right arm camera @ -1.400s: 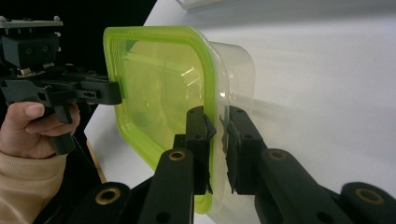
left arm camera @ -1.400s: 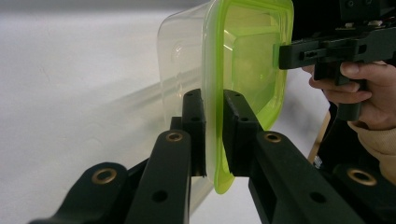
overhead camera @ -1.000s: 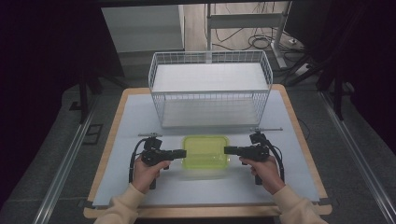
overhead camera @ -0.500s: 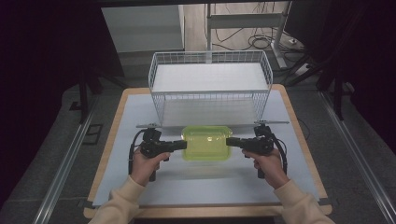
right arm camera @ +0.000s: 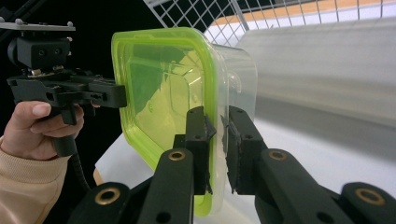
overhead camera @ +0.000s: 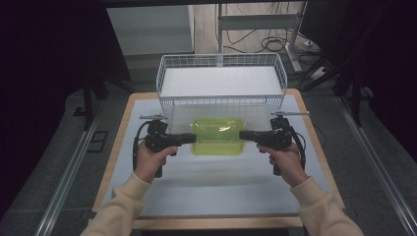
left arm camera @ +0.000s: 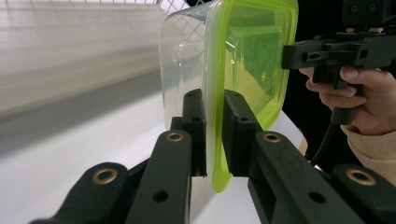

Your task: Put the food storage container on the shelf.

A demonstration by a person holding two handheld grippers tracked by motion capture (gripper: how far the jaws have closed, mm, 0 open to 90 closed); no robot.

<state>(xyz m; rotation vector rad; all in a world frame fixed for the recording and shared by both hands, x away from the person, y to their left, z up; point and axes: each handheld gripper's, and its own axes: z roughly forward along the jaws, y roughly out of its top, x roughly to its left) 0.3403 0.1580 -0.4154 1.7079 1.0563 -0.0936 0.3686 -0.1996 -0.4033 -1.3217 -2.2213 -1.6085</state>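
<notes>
Left gripper (overhead camera: 189, 138) and right gripper (overhead camera: 245, 135), each clamped on an opposite rim of the green-lidded container (overhead camera: 218, 135), hold it level mid-frame, just below the wire basket (overhead camera: 221, 101), sharing its weight.

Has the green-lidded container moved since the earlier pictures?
Yes. The container, clamped at both ends by the left claw and right claw, now overlaps the front wall of the wire basket in the high view; before, it sat nearer the person.

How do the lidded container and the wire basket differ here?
The container is clear plastic with a green lid; the wire basket is white mesh, open-topped and larger. The container is clamped at opposite rims by the left gripper and right gripper; the basket is untouched.
</notes>
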